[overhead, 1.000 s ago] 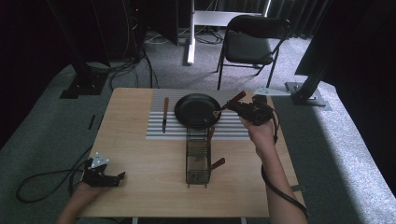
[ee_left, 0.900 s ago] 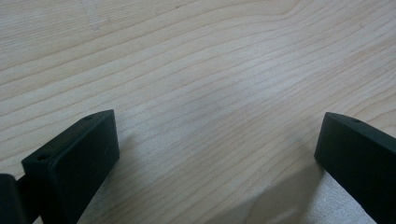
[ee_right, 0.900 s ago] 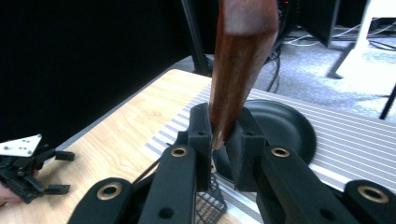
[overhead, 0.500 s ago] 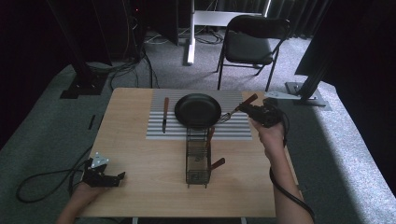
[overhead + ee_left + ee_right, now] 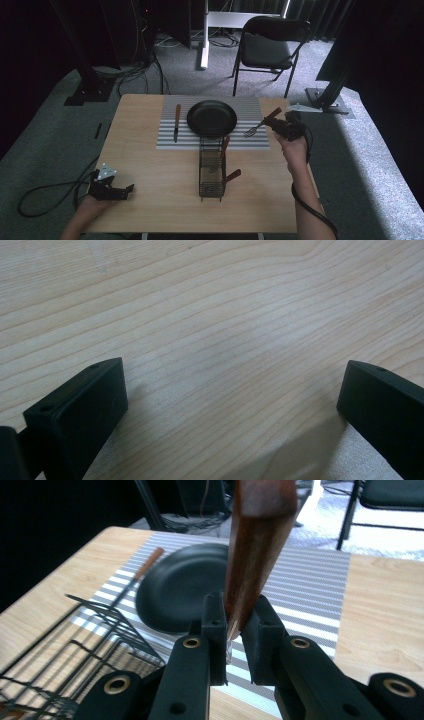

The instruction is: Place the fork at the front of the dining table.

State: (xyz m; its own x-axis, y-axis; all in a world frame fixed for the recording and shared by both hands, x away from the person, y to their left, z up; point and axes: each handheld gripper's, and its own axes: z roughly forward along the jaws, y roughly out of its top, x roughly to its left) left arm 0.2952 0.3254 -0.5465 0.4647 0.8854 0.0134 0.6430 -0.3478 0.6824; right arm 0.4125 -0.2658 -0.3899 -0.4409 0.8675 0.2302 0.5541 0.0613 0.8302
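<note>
High view: the right gripper [image 5: 278, 125] is clamping its jaws on a wooden-handled fork [image 5: 260, 123], holding it over the striped mat [image 5: 250, 141], just right of the black plate [image 5: 212, 118]. The left gripper [image 5: 116, 191] is resting wide open, holding nothing, on the table's [image 5: 165, 200] near left.

Two black fingers [image 5: 75, 415] stand wide apart just above the bare, light wooden table [image 5: 225, 315].

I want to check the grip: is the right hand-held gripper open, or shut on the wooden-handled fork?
Shut on the wooden-handled fork: in the right gripper view, the right hand-held gripper has both jaws pressed against the handle.
</note>
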